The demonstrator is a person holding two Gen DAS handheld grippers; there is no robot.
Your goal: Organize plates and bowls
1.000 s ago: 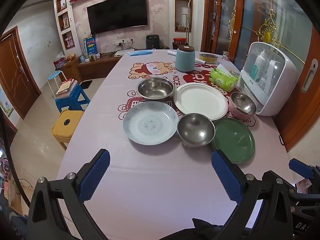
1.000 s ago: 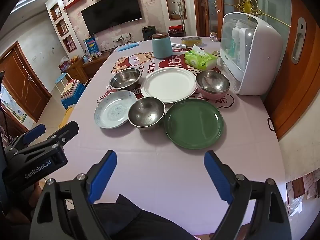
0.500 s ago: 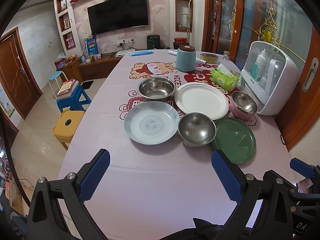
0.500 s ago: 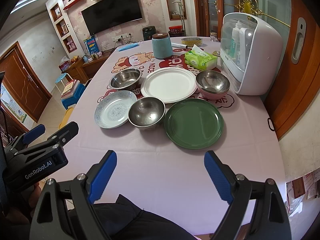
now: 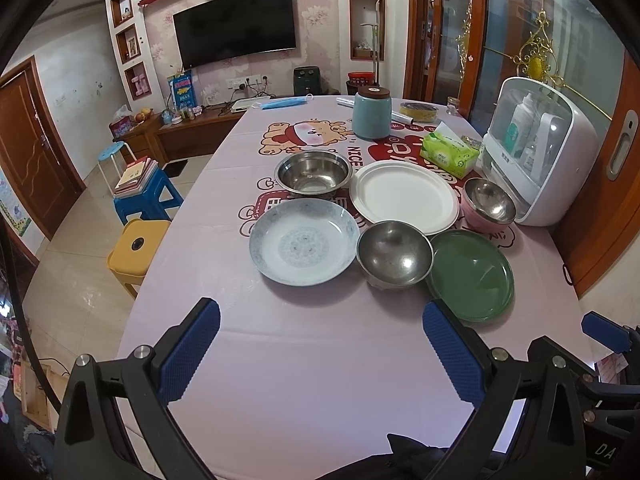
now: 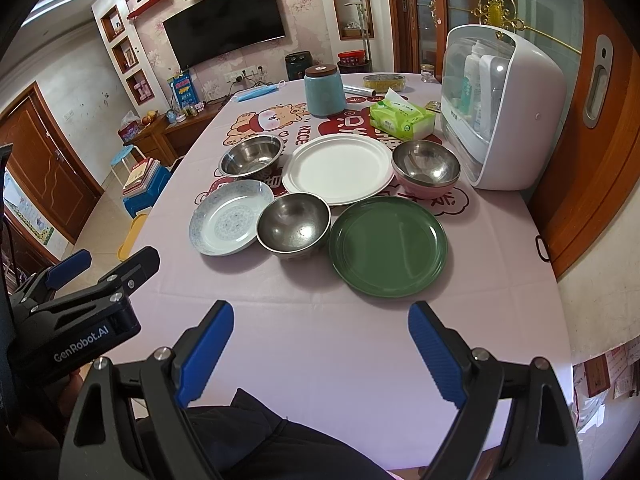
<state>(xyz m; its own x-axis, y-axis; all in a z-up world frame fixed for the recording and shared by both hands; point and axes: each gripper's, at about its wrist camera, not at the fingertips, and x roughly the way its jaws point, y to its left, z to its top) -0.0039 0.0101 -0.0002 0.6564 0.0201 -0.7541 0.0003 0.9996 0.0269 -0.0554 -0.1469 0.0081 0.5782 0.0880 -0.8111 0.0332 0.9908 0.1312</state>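
Note:
On the pink tablecloth stand a pale blue patterned plate point(image 5: 304, 244), a white plate point(image 5: 404, 196), a green plate point(image 5: 472, 276), a wide steel bowl point(image 5: 314, 172), a round steel bowl point(image 5: 394, 254) and a steel bowl with a pink outside point(image 5: 489, 204). The same pieces show in the right wrist view: blue plate point(image 6: 230, 216), white plate point(image 6: 338, 168), green plate point(image 6: 388, 244), steel bowl point(image 6: 294, 224). My left gripper point(image 5: 320, 344) is open and empty over the near table. My right gripper point(image 6: 320, 340) is open and empty, also short of the dishes.
A white cabinet with bottles point(image 5: 536, 152) stands at the right edge. A teal jar point(image 5: 371, 112), a green tissue pack point(image 5: 448, 152) and a tin point(image 5: 418, 111) sit behind the dishes. Yellow point(image 5: 136, 248) and blue point(image 5: 144, 196) stools stand left of the table.
The left wrist view has shifted very slightly; the dishes sit a touch to the right. Both grippers stay open and nothing on the table has moved.

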